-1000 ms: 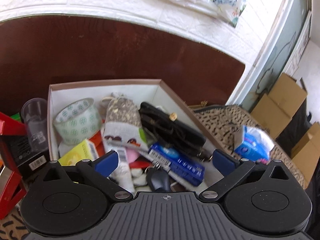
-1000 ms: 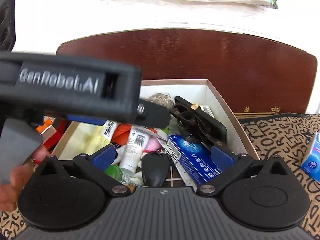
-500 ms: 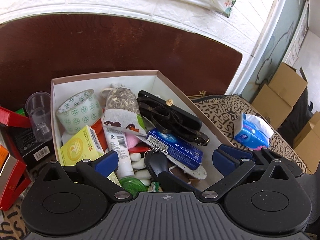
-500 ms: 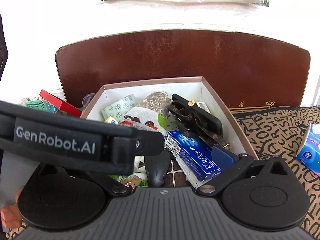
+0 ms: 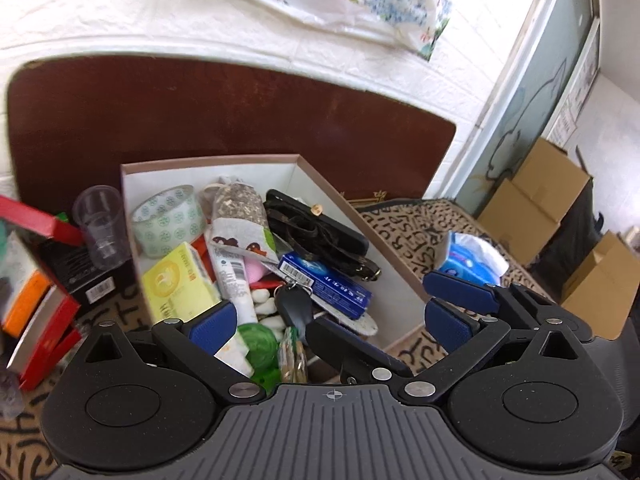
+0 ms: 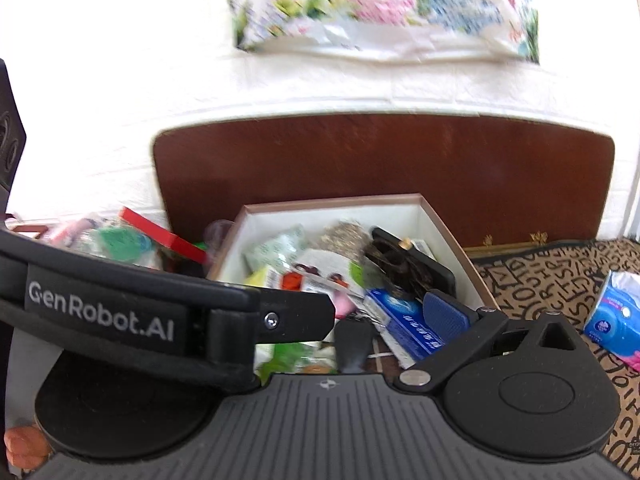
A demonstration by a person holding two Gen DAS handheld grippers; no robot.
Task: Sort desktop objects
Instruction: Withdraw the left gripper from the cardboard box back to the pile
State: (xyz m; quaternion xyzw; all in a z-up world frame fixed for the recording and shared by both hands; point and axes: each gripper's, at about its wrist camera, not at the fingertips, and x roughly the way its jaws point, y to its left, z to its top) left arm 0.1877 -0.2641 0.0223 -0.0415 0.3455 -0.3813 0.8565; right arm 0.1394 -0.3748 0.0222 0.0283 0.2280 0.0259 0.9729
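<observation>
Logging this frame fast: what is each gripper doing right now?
Left gripper: open, holding nothing, over the box.
Right gripper: open, holding nothing.

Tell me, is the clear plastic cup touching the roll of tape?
Apart. In the left wrist view the white box wall stands between the cup, outside, and the tape roll, inside.
</observation>
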